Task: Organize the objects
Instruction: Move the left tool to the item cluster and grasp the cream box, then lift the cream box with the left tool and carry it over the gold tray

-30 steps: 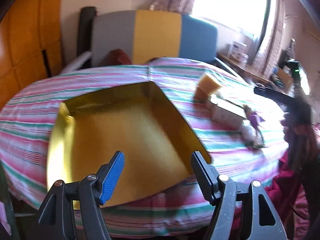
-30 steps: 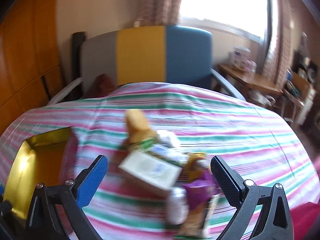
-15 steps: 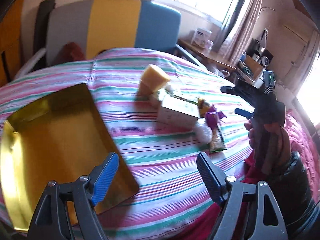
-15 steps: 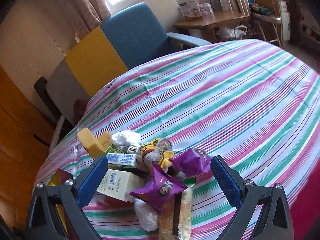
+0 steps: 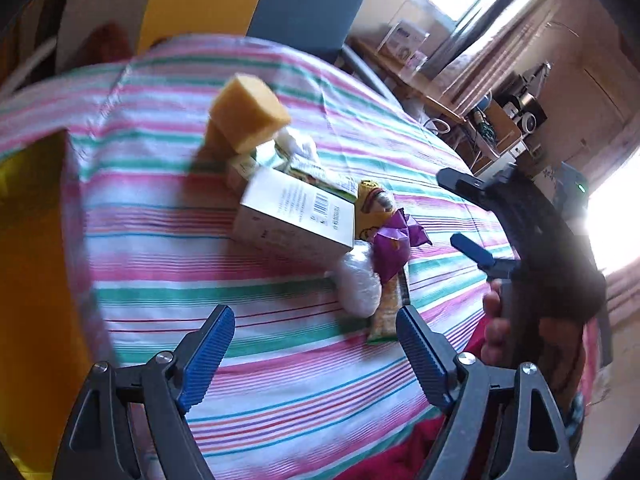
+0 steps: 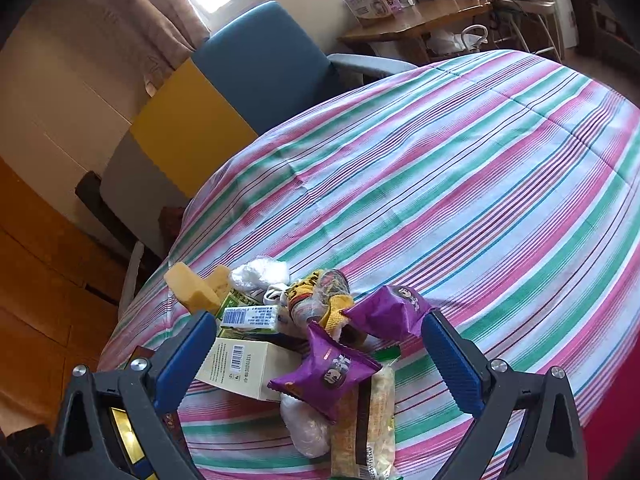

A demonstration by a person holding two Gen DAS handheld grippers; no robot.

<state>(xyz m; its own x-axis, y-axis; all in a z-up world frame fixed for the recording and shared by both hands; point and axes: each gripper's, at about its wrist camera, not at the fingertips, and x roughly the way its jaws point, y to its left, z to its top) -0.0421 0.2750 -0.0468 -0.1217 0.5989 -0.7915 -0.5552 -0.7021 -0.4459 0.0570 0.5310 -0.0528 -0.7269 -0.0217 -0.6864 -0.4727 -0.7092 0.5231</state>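
Within a second the left tongs [image 5: 316, 356], spread and empty, were swung from the gold tray [image 5: 36, 240] toward the desk's snack pile [image 6: 320, 344], over which the right tongs [image 6: 316, 344] were held spread.

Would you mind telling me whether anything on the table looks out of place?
Yes: the snacks and boxes lie heaped in a jumble. A purple packet rests across the white box, and the yellow sponge leans tilted on the pile.

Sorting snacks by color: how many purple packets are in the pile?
2. One packet lies atop the pile's near side; the other sits just beyond it to the right. More may be hidden underneath.
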